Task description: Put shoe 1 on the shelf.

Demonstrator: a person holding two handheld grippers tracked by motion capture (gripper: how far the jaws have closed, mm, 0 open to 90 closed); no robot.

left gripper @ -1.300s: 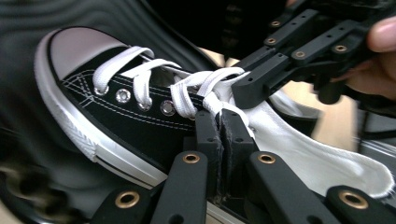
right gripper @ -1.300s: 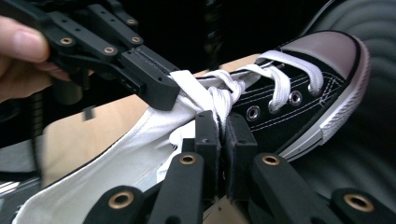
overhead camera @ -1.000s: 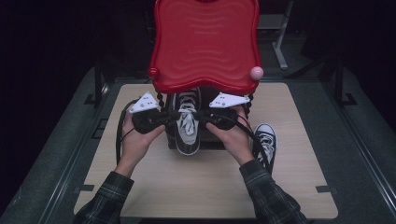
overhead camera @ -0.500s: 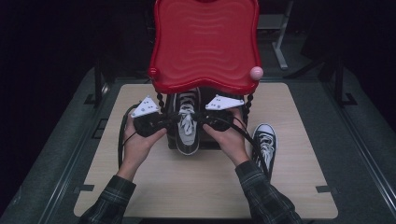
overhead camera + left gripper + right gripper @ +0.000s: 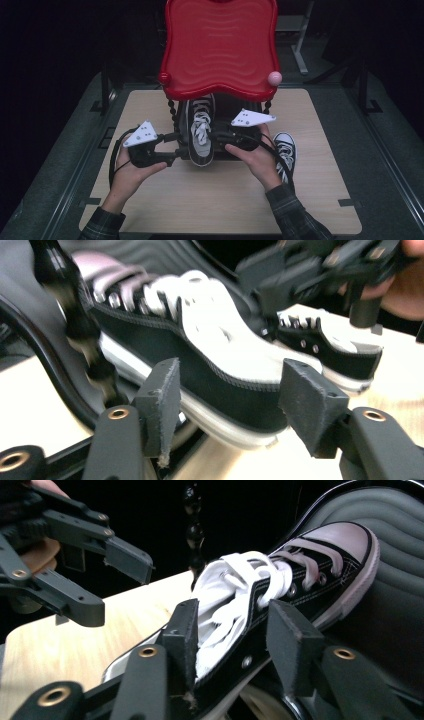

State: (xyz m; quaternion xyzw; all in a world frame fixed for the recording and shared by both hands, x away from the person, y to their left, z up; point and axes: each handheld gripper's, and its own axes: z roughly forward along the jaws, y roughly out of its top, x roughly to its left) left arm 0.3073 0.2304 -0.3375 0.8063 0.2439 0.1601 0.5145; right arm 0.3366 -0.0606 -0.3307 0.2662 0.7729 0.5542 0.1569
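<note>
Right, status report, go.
Left claw open, jaws just opening, off the shoe. Right claw open astride its collar, jaws just opening. Red shelf overhangs shoe.

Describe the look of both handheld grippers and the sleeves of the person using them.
Each gripper is black. The left gripper and right gripper each carry a pale grey three-cornered plate with small dots. The jaws are black bars with brass-coloured rivets and dark square pads. A black cable loops from the left one. The sleeves are dark plaid.
</note>
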